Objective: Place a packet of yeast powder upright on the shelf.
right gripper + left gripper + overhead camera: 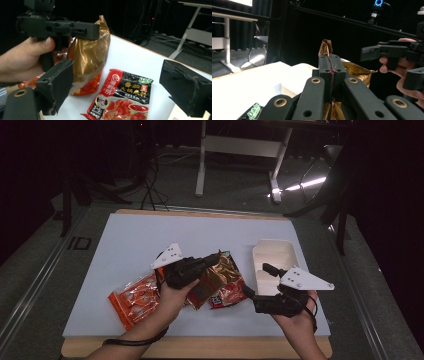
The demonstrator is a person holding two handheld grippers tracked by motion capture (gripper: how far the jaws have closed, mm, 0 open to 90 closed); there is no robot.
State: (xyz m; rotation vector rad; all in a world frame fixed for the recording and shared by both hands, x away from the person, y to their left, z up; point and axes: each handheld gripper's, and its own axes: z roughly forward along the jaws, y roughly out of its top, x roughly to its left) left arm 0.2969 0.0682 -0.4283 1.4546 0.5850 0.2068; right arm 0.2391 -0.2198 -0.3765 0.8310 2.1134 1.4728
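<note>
Left tongs (pixel 216 256) clamped, right tongs (pixel 256 280) agape

The shiny gold foil packet (pixel 359 71) is mostly hidden behind the left gripper (pixel 332 65) clamping it, and its lower part runs past the bottom edge.

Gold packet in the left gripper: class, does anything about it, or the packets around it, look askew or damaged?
Nothing looks torn or spilled. The gold packet hangs crumpled, pinched at its top edge by the left gripper; the red-and-black packet lies flat.
</note>
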